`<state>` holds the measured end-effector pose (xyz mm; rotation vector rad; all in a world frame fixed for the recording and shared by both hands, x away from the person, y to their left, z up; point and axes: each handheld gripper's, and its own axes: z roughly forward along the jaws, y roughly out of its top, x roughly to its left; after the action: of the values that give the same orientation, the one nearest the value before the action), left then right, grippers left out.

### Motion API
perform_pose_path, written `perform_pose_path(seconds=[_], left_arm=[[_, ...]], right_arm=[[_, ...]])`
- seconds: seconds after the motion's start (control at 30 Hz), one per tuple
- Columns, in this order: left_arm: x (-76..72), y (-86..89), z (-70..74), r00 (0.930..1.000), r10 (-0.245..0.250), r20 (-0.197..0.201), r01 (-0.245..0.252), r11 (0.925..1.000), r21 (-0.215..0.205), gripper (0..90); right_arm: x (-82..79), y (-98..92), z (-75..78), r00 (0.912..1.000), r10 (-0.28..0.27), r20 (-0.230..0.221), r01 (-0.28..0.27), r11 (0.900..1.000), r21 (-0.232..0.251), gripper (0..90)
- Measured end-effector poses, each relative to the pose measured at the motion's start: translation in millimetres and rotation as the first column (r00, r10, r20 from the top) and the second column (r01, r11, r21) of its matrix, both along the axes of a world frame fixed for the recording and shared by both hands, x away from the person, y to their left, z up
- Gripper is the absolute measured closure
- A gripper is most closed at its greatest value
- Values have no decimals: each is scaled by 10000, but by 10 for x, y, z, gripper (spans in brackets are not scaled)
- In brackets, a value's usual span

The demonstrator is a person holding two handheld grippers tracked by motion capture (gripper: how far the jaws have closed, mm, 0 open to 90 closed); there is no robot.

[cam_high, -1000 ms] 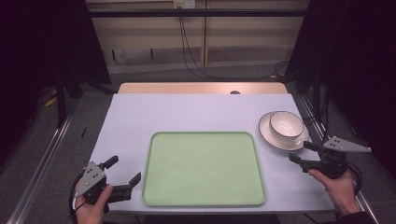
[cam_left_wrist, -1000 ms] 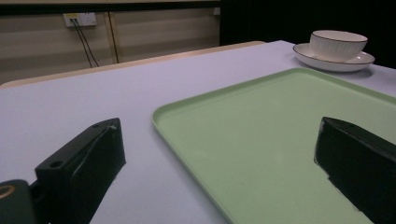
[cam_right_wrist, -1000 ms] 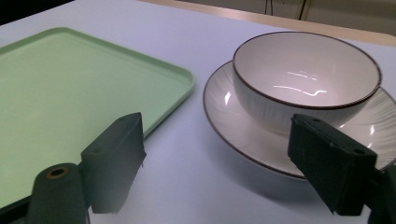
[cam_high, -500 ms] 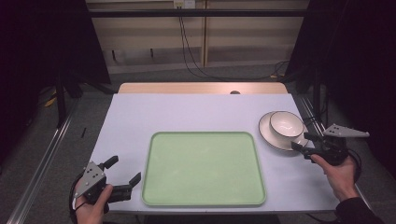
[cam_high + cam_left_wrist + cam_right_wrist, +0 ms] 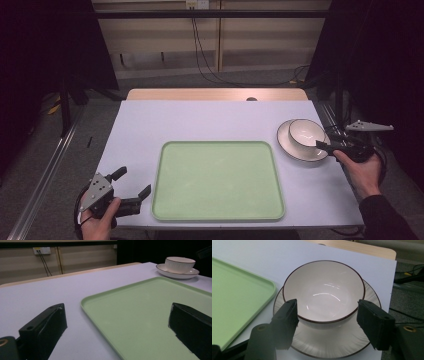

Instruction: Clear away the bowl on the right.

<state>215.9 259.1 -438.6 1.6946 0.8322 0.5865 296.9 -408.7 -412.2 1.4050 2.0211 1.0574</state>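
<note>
Now right tool astride bowl

Open tongs straddle the green tray's near corner.

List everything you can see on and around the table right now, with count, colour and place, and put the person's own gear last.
tray: one, pale green, bare, middle of the table toward the person's side.
bowl: one, white with a dark rim, sitting on the plate at the right edge of the table.
plate: one, white with a dark rim, under the bowl, just right of the tray.
table: one, white top with a wooden strip at the far edge.
cables: several, black, hanging from a wall socket behind the table.
left gripper: one, black, open, beside the tray's near left corner.
right gripper: one, black, jaws have just been closing, standing either side of the bowl, pads not clearly pressing.
</note>
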Motion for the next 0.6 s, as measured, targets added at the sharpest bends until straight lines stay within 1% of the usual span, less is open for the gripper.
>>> perform_pose_path(seconds=[0.07, 0.1, 0.13, 0.17, 0.2, 0.23, 0.27, 0.3, 0.33, 0.37, 0.4, 0.43, 0.5, 0.53, 0.57, 0.6], left_arm=[[1, 1, -1, 10000, -14, -3, 14, 10000, 4, 17], [3, 1, -2, 10000, -2, -14, 2, 10000, 1, 17], [3, 1, -2, 10000, -2, -14, 2, 10000, 1, 17], [5, 1, -1, 10000, 0, -8, 0, 10000, 9, 17], [4, 0, 0, 10000, -11, 3, 11, 10000, 14, 17], [3, -2, -1, 10000, -11, -1, 11, 10000, 20, 17], [4, -3, -1, 10000, -11, -8, 11, 10000, 53, 17], [6, -6, -1, 10000, -26, -14, 26, 10000, 56, 17], [6, -6, -1, 10000, -26, -14, 26, 10000, 56, 17], [7, -7, -2, 10000, -25, -10, 25, 10000, 53, 17], [7, -7, -2, 10000, -25, -10, 25, 10000, 53, 17], [7, -7, -2, 10000, -31, -4, 31, 10000, 60, 17], [7, -7, -3, 10000, -19, -21, 19, 10000, 66, 17], [7, -7, -3, 10000, -27, -7, 27, 10000, 70, 17], [5, -6, -2, 10000, -19, -9, 19, 10000, 62, 17], [5, -6, -2, 10000, -19, -9, 19, 10000, 62, 17]], right_arm=[[44, -14, 1, 9999, -123, -12, 123, 9999, -42, 335], [77, -22, -1, 9998, -69, -188, 67, 9999, -113, 320], [77, -22, -1, 9998, -69, -188, 67, 9999, -113, 320], [117, -35, -14, 9993, -132, -340, 128, 9998, -125, 310], [117, -35, -14, 9993, -132, -340, 128, 9998, -125, 310], [142, -41, -20, 9989, -121, -458, 111, 9997, -219, 310], [158, -50, -19, 9987, -180, -481, 167, 9995, -272, 310], [206, -81, -13, 9981, -262, -562, 258, 9996, -88, 312], [221, -92, -6, 9979, -311, -568, 304, 9995, -131, 324], [252, -104, 0, 9980, -301, -561, 299, 9995, -38, 361], [252, -104, 0, 9980, -301, -561, 299, 9995, -38, 361], [309, -110, 3, 9978, -279, -605, 266, 9994, -216, 377], [355, -97, -5, 9966, -247, -789, 218, 9991, -369, 400], [384, -89, -14, 9964, -345, -774, 309, 9984, -471, 403], [412, -92, -22, 9963, -321, -792, 278, 9981, -548, 416], [430, -84, -31, 9946, -457, -935, 414, 9980, -480, 427]])
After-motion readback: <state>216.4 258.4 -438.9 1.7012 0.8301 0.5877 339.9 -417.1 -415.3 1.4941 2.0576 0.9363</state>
